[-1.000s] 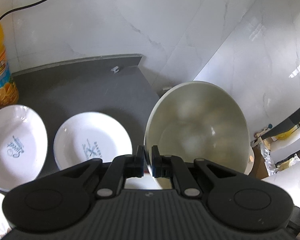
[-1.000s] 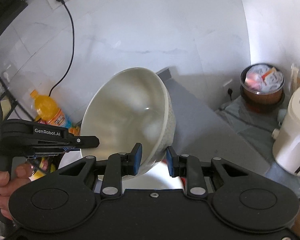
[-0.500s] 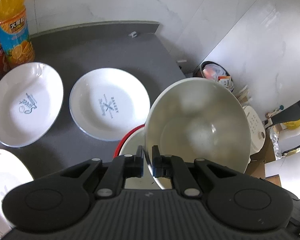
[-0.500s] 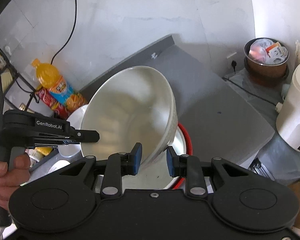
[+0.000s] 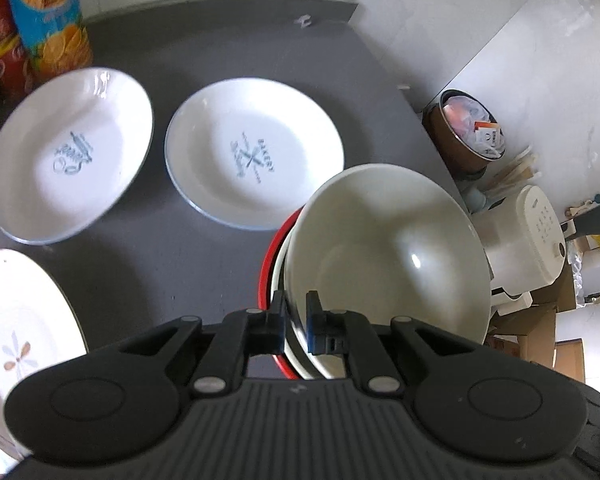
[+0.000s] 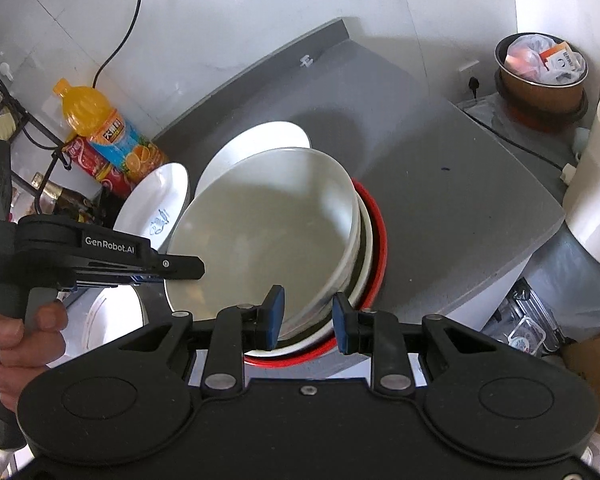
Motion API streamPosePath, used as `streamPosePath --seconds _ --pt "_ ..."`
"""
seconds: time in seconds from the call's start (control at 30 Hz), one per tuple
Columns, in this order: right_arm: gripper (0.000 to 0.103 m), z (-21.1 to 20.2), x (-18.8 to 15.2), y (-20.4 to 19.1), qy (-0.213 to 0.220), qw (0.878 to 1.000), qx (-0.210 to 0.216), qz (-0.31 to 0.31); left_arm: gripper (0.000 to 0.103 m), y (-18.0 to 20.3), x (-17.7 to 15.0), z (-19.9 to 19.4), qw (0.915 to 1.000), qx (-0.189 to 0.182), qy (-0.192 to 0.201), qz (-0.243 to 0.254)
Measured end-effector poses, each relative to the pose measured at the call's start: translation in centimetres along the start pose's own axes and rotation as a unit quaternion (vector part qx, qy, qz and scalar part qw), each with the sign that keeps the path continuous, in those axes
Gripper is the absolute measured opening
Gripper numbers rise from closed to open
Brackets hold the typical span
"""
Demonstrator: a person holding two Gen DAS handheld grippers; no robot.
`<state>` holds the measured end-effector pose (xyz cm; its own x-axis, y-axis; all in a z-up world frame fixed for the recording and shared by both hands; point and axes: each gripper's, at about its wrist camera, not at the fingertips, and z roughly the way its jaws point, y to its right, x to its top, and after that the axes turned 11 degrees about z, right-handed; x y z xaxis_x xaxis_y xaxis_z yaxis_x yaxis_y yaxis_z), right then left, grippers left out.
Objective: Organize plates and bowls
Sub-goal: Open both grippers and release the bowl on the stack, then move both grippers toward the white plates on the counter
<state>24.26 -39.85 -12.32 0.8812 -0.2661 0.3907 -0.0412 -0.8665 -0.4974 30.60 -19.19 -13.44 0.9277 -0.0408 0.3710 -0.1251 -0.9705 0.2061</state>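
Observation:
A large white bowl is held tilted by both grippers, its base down inside a red-rimmed bowl that has another white bowl nested in it. My left gripper pinches the bowl's near rim, and its jaws are just starting to open with the rim still between the pads. My right gripper is shut on the rim on the opposite side. In the right wrist view the left gripper reaches the bowl from the left.
On the grey table lie a "Bakery" plate, an oval plate and a flower-patterned plate. An orange juice bottle stands at the back. A white cooker and a bin sit beyond the table's right edge.
Both grippers have come down with the white bowl, from in front of the wall into the red-rimmed bowl stack. The plates have come into fuller view.

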Motion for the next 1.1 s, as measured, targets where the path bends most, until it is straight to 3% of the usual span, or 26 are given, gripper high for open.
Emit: streamPosePath --seconds 0.43,0.8,1.1 --pt "0.027 -1.6 0.0 0.7 0.002 1.000 0.018 -0.003 0.010 0.7 0.1 -0.1 0.9997 0.022 -0.012 0.008" --pt "0.027 -1.7 -0.4 0.6 -0.014 0.999 0.037 -0.030 0.017 0.5 -1.1 -1.2 0.9990 0.036 0.018 -0.020" --pt "0.027 -2.7 0.6 0.0 0.000 0.998 0.048 -0.048 0.018 0.4 -1.2 0.4 0.9973 0.050 0.004 -0.053"
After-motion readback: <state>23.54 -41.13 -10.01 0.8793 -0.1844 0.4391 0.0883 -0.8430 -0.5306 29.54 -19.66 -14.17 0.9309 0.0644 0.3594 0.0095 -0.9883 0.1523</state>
